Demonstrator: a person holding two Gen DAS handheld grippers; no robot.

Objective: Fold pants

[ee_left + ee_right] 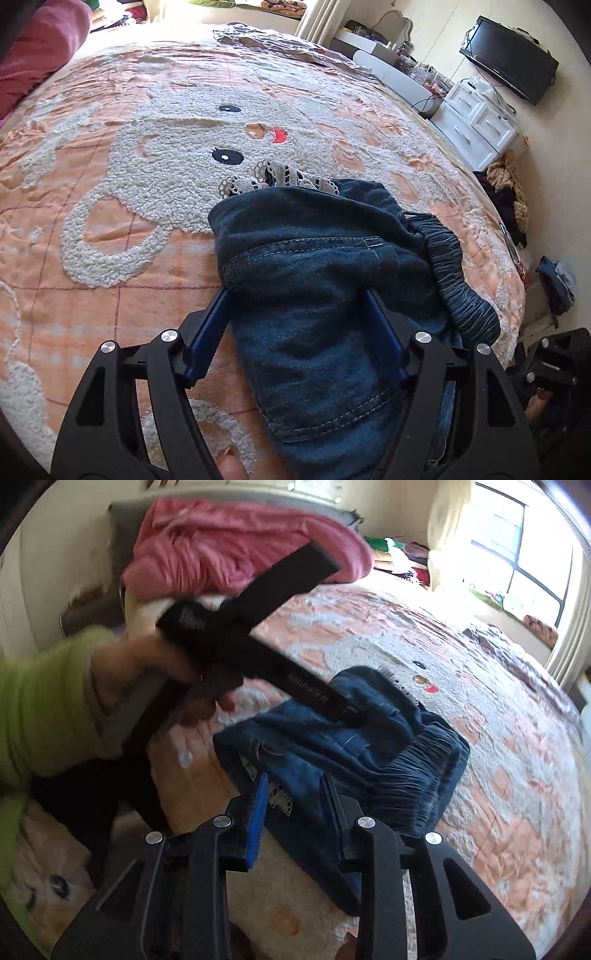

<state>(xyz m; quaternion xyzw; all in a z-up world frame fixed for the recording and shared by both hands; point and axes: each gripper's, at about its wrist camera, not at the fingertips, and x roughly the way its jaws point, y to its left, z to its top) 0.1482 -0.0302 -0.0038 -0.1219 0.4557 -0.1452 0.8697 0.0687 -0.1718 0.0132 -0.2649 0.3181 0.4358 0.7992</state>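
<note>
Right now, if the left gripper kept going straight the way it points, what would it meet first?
Likely the folded jeans: the left gripper already straddles the denim, jaws apart. Beyond lies the bedspread; depth is uncertain.

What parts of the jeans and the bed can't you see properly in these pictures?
- Jeans: their lower part runs off the bottom of the left wrist view, behind the left gripper.
- Lace trim: mostly tucked under the denim in the left wrist view.
- Hand and the jeans: smeared by motion blur in the right wrist view.
- Bedspread: its bunny picture is partly covered by the jeans.
</note>
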